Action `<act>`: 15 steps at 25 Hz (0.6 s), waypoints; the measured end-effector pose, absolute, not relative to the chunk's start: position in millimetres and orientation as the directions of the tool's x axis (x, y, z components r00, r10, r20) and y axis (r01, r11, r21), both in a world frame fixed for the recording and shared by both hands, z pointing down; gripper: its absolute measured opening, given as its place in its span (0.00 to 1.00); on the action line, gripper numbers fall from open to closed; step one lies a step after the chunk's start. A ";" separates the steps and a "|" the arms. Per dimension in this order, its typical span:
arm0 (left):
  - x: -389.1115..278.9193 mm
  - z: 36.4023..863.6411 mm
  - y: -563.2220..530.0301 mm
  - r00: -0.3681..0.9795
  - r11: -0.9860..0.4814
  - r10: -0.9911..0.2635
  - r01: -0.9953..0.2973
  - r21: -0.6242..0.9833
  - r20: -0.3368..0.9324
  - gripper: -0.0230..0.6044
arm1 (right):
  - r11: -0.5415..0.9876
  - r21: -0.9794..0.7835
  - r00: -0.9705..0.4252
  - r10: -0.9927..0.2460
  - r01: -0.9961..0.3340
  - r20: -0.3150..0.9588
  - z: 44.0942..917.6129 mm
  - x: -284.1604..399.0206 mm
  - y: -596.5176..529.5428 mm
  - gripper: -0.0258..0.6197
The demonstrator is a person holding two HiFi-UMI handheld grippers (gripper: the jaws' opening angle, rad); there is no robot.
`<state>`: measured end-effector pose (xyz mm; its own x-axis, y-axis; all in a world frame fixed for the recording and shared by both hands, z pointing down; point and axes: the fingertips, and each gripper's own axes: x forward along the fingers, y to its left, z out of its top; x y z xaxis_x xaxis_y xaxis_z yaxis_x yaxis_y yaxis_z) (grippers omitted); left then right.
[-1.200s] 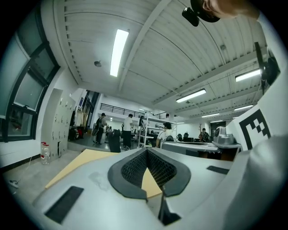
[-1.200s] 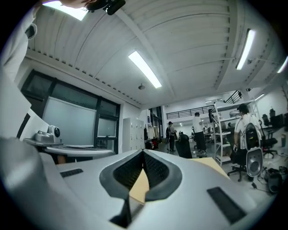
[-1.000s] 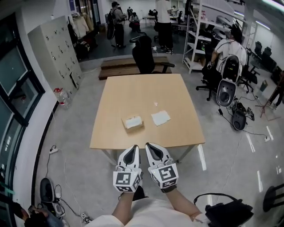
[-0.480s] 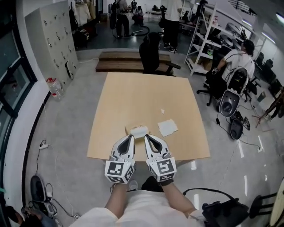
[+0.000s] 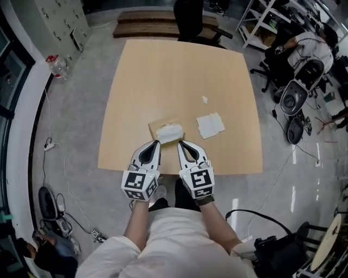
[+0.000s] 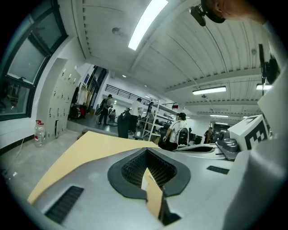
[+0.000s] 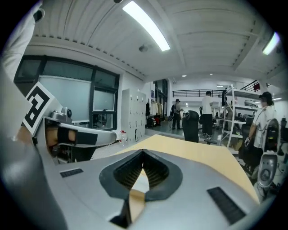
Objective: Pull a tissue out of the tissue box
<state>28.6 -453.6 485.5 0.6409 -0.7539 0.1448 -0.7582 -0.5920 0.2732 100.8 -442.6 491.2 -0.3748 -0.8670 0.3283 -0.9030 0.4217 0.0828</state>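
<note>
Left tongs (image 5: pixel 156 143) and right tongs (image 5: pixel 181 143) are hovering pinched together, empty, just below the tissue box (image 5: pixel 168 130) mid-frame; the whole pull's left to do, I'd say.

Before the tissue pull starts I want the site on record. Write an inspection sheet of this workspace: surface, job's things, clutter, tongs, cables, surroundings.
Surface: wooden table, holding three items only.
Job's things: tissue box near the front edge, a tissue standing out of its top.
Clutter: loose tissue lying flat right of the box; small white scrap beyond it.
Tongs: left tongs and right tongs side by side, both shut and empty, tips close to the box; contact unclear.
Cables: power strip with lead on the floor left of the table; more leads at lower left.
Surroundings: water bottle on the floor, office chair, seated person.
</note>
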 end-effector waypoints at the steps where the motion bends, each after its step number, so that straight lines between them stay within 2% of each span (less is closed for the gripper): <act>1: 31.6 494.4 -458.5 0.635 -0.584 -0.755 -0.764 0.274 0.164 0.04 | 0.431 0.087 -0.377 -0.856 -0.898 0.353 502.5 103.7 -449.6 0.04; 9: 39.4 551.6 -494.4 0.608 -0.541 -0.751 -0.790 0.287 0.258 0.04 | 0.518 0.110 -0.397 -0.760 -0.848 0.515 586.0 103.8 -486.8 0.04; 15: 35.3 588.5 -513.7 0.582 -0.496 -0.747 -0.810 0.314 0.320 0.04 | 0.620 0.193 -0.396 -0.678 -0.760 0.619 638.5 90.0 -502.8 0.05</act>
